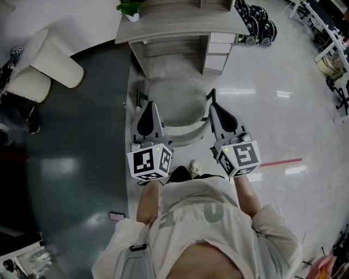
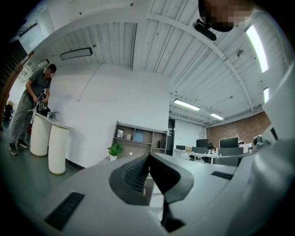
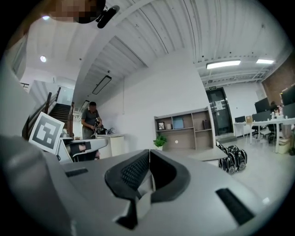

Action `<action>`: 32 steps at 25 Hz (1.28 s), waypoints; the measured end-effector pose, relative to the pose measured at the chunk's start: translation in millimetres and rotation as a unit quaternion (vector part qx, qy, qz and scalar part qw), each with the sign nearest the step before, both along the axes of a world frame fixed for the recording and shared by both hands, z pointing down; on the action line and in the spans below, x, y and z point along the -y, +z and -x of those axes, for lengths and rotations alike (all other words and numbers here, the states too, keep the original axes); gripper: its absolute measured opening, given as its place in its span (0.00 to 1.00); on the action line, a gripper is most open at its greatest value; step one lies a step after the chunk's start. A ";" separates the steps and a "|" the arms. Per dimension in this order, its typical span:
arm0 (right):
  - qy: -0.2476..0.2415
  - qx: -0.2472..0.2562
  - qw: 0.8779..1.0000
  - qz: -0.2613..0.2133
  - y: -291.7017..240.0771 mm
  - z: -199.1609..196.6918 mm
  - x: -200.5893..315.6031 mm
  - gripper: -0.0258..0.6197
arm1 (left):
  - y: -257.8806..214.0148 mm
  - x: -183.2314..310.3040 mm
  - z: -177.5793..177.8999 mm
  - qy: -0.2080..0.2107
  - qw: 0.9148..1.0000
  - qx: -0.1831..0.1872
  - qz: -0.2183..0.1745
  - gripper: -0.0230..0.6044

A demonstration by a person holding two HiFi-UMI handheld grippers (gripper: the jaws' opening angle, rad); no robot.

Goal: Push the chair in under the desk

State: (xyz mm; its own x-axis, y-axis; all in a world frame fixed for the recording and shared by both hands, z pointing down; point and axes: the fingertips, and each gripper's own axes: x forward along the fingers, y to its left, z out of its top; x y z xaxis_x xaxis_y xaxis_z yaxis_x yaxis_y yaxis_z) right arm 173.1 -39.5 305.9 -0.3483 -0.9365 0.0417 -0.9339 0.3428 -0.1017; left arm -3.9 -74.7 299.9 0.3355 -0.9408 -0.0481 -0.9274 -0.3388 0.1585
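Note:
In the head view a pale grey chair point(image 1: 174, 103) stands in front of the light grey desk point(image 1: 163, 27), its seat at the desk's opening and its curved backrest point(image 1: 185, 131) towards me. My left gripper point(image 1: 149, 104) lies over the backrest's left end, and my right gripper point(image 1: 212, 106) over its right end. Both point at the desk. Whether they touch the chair is hidden beneath them. In the left gripper view the left gripper point(image 2: 148, 156) is shut with nothing between its pads. The right gripper point(image 3: 150, 151) is likewise shut and empty.
A drawer unit point(image 1: 218, 49) fills the desk's right side and a potted plant point(image 1: 130, 7) stands on its left corner. White round stands point(image 1: 54, 62) are at the left, black bags point(image 1: 256, 24) at the back right. A person point(image 2: 32, 106) works by the stands.

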 end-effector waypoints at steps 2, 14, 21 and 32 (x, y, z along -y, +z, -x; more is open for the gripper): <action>-0.005 0.007 1.000 0.003 1.1 1.7 5.9 0.07 | 0.7 5.5 1.7 -0.001 1.000 0.004 0.003 0.06; -0.089 -0.035 0.993 0.067 39.9 37.3 25.0 0.15 | 39.2 22.1 -11.4 0.135 0.982 0.113 0.066 0.30; -0.220 -0.129 0.952 0.169 106.3 82.6 4.8 0.39 | 136.4 -20.1 -26.5 0.327 0.878 0.314 0.151 0.35; -0.387 -0.320 0.823 0.265 232.4 118.9 -58.8 0.39 | 270.2 -87.6 -9.9 0.478 0.676 0.507 0.238 0.35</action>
